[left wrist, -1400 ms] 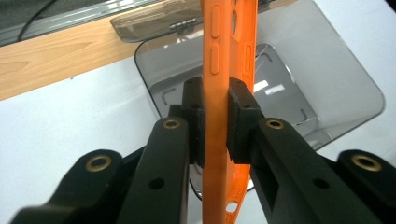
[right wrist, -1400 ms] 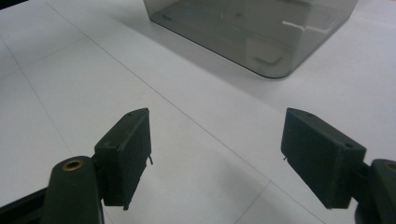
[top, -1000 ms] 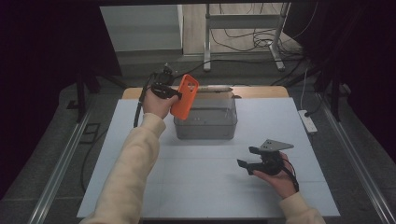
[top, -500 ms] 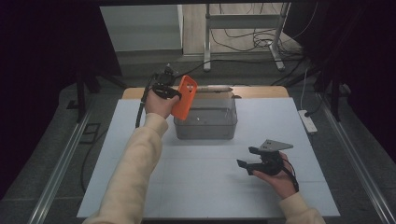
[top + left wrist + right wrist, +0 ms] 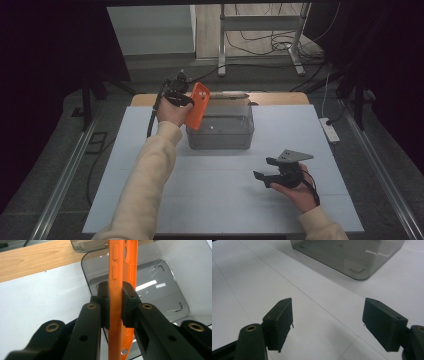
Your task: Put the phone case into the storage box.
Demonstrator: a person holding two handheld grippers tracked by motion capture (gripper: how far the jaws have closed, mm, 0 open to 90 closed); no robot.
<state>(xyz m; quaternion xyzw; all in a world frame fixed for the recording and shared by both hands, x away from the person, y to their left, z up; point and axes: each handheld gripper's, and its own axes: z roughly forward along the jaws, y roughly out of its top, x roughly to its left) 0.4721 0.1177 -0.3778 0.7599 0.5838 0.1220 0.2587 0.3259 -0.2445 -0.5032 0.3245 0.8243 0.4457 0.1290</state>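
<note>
Orange phone case (image 5: 196, 105), a thin moulded shell with button ridges along its edge, carries no brand or writing that I can read from either camera. I see it pinched edge-on between the jaws of my left gripper (image 5: 115, 304), whose black pads are closed hard on its two faces. In the high view it hangs in the air at the near-left corner of the smoky translucent grey plastic bin (image 5: 220, 131), its long axis tilted, top end leaning up and to the right, lower end down towards the white table (image 5: 210, 200). In the left gripper view the case runs straight up the picture, and its upper and lower ends are cut off by the frame, so I cannot make out the camera opening clearly. Through the jaws I look down into the bin (image 5: 160, 287), which shows only pale reflections on its floor. A strip of bare wooden tabletop (image 5: 32, 260) lies beyond the white surface. My right gripper (image 5: 268, 172) rests low over the white table well to the right of the bin, jaws spread wide with nothing between them. The bin's near corner (image 5: 359, 267) shows past them.
</note>
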